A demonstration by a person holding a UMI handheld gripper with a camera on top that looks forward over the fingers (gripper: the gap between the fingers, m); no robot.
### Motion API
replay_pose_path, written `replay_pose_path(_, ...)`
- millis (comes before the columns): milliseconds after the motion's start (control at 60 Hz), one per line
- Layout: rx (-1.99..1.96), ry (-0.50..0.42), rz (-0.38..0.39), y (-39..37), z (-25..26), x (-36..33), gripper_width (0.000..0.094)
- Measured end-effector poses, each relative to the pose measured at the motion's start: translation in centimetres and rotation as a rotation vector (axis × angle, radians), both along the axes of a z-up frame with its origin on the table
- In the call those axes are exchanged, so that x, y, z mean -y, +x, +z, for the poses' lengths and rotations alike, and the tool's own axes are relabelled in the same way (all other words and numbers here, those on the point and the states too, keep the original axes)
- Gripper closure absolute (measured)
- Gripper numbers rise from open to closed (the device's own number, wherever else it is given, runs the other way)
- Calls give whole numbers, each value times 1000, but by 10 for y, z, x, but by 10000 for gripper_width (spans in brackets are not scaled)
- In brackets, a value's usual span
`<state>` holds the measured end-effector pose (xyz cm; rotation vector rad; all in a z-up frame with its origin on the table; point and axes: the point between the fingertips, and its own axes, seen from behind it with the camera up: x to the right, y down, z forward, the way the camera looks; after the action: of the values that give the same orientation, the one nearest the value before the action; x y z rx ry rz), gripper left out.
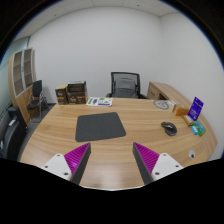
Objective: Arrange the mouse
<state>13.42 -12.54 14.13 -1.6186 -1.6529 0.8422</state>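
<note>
A dark mouse (169,127) lies on the wooden table (60,130), to the right of a dark grey mouse pad (101,126) and well apart from it. My gripper (112,160) is open and empty, held above the table's near edge. Its two fingers (73,159) with magenta pads stand wide apart. The mouse pad is beyond the fingers, roughly ahead of them. The mouse is beyond and to the right of the right finger.
A purple and white box (195,108) and a small teal item (198,128) stand at the table's right side. Papers (99,101) lie at the far edge. Black office chairs (123,85) stand behind and at the left. A shelf unit (72,94) is at the back.
</note>
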Motion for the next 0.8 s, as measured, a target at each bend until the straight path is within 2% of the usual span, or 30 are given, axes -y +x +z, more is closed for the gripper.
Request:
replay_pose_path(450,41,83,-99,28,-21,-156,74)
replay_pose_path(800,56,118,-104,13,-44,-271,74)
